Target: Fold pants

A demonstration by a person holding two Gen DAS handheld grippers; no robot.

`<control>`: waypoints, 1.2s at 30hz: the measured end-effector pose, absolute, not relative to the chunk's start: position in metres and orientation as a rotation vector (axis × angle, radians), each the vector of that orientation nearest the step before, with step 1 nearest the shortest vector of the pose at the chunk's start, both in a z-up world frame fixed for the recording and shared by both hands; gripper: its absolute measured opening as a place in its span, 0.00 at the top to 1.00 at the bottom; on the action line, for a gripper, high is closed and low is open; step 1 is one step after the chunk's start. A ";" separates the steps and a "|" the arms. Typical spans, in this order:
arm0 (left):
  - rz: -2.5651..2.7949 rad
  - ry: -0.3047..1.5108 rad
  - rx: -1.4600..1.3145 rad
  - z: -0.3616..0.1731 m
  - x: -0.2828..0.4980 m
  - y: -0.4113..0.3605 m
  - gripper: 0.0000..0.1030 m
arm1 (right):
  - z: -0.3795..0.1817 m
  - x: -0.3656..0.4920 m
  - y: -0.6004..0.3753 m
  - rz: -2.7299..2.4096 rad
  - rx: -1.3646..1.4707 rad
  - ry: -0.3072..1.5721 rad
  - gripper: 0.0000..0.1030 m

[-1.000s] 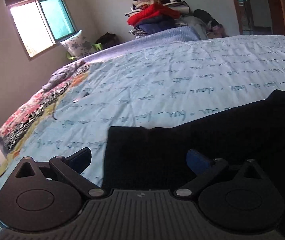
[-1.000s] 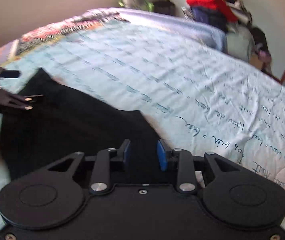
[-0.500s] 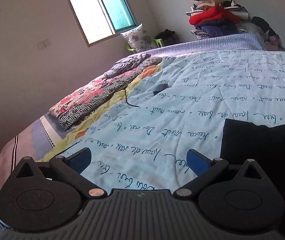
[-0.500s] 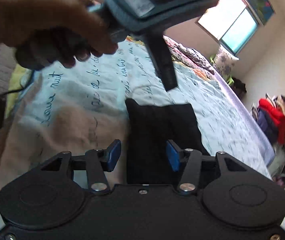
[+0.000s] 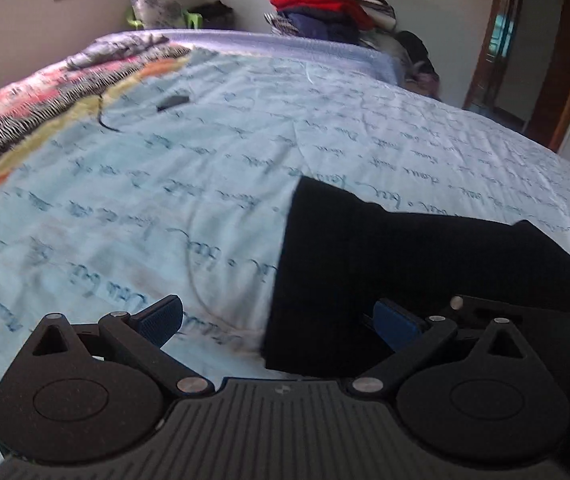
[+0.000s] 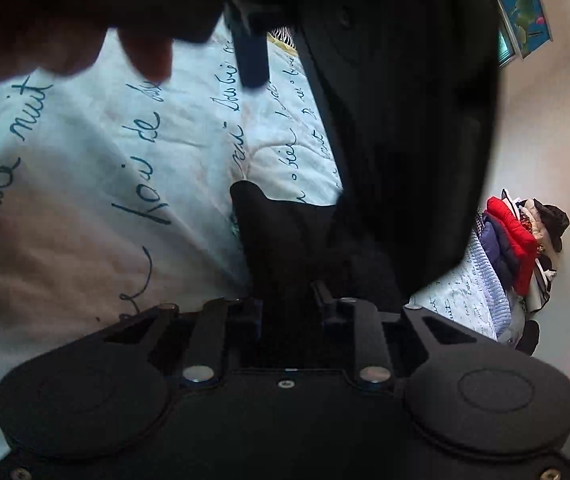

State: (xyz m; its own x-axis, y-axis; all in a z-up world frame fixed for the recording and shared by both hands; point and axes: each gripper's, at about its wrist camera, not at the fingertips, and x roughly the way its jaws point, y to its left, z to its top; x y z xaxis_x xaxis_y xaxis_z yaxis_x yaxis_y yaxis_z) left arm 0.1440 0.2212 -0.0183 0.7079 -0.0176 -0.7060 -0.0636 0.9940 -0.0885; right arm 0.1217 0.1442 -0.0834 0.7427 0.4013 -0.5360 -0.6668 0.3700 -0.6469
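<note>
Black pants (image 5: 405, 264) lie folded on a light blue bedspread (image 5: 205, 168) with dark cursive writing. My left gripper (image 5: 281, 320) is open; its right finger is over the pants' near left corner, its left finger over bare bedspread. In the right wrist view the pants (image 6: 281, 240) lie just ahead of my right gripper (image 6: 289, 312), which is open with cloth between its fingers. The left gripper's body and the hand holding it fill the top of that view (image 6: 385, 80).
A pile of clothes (image 5: 325, 8) stands at the far end of the bed. A striped and floral blanket (image 5: 45, 96) lies along the left edge. A small dark object (image 5: 173, 101) and a cord lie on the bedspread. A doorway (image 5: 501, 40) is at the right.
The left gripper swung back right so the pants' corner sits between its fingers. The right gripper moved in closer under the left gripper, which now blocks most of its view.
</note>
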 end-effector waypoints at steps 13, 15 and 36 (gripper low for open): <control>-0.169 0.829 -0.691 -0.054 0.181 0.268 0.36 | -0.060 0.145 0.119 0.739 -0.706 0.391 0.87; -0.099 0.838 -0.602 -0.048 0.185 0.269 0.70 | -0.056 0.149 0.122 0.745 -0.701 0.390 0.88; -0.090 0.668 0.135 0.012 0.182 0.108 0.11 | 0.058 0.053 -0.274 0.228 -0.083 0.582 0.55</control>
